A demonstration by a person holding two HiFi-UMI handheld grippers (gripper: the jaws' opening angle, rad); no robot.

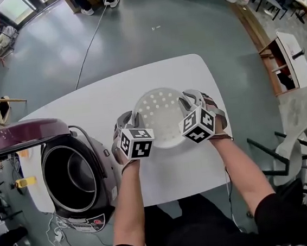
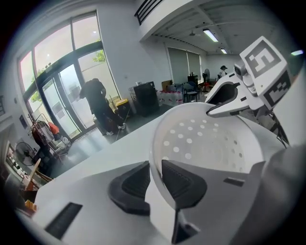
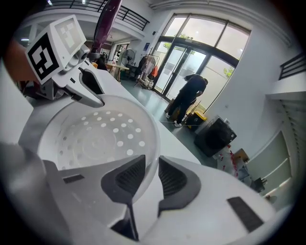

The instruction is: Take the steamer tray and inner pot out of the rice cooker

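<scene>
Holding the steamer tray (image 1: 160,113) are left tongs (image 2: 155,178) and right tongs (image 3: 151,176).

No legible text; rice cooker (image 1: 105,176) sticker (image 1: 95,223) too small.

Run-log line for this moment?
steamer tray: out, over table | left gripper: shut on rim | right gripper: shut on opposite rim | inner pot: in rice cooker, lid open

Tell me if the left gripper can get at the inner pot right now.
Probably not yet: the left gripper is shut on the rim of the steamer tray. The inner pot sits uncovered, lid raised, so nothing else blocks it.
</scene>
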